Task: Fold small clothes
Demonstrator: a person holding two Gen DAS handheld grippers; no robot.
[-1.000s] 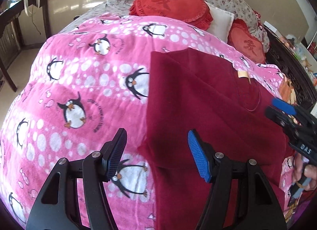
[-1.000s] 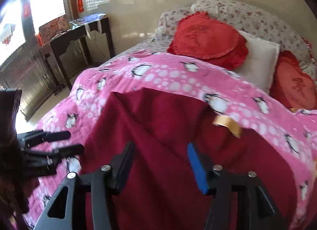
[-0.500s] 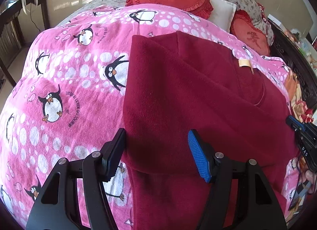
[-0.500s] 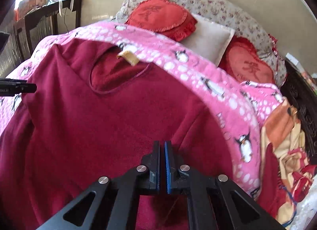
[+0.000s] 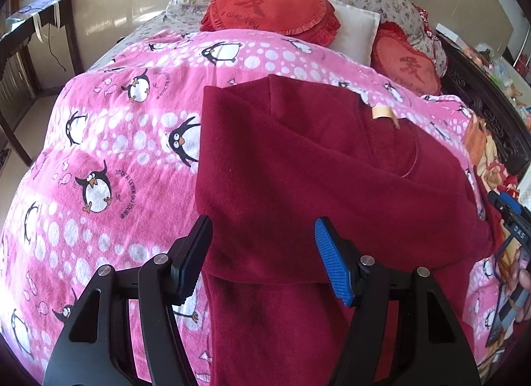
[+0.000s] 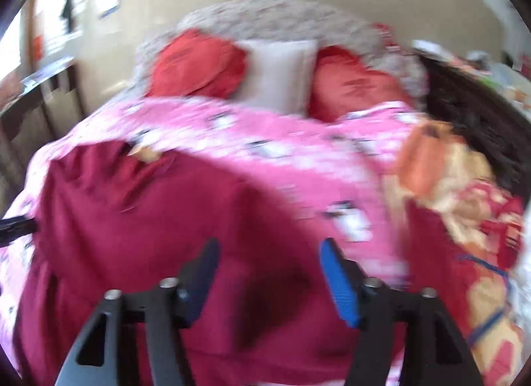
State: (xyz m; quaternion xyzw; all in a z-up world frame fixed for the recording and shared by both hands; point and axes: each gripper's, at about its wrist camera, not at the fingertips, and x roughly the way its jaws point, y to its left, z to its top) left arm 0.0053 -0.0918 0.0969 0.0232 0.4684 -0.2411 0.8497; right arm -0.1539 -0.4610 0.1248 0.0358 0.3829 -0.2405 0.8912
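A dark red fleece top [image 5: 315, 170] lies spread on the pink penguin blanket [image 5: 99, 153], its left side folded over the body, a tan neck label [image 5: 383, 113] near the collar. My left gripper [image 5: 264, 259] hovers open over the folded left edge, pads clear of the cloth. In the blurred right wrist view the right gripper [image 6: 268, 276] is over the top's [image 6: 149, 220] right edge. Its jaws are opening and nothing is pinched between them. The right gripper's tip [image 5: 507, 210] shows at the far right of the left wrist view.
Red heart pillows [image 5: 268, 4] and a white pillow [image 5: 355, 34] lie at the head of the bed. An orange floral quilt [image 6: 458, 193] is bunched on the right, against a dark carved bed frame [image 5: 481, 113]. A dark table [image 5: 20, 30] stands at the left.
The right gripper, shut half a second ago, now stands open and has swung right to the top's right edge. The left gripper drifted slightly across the folded side and stays open.
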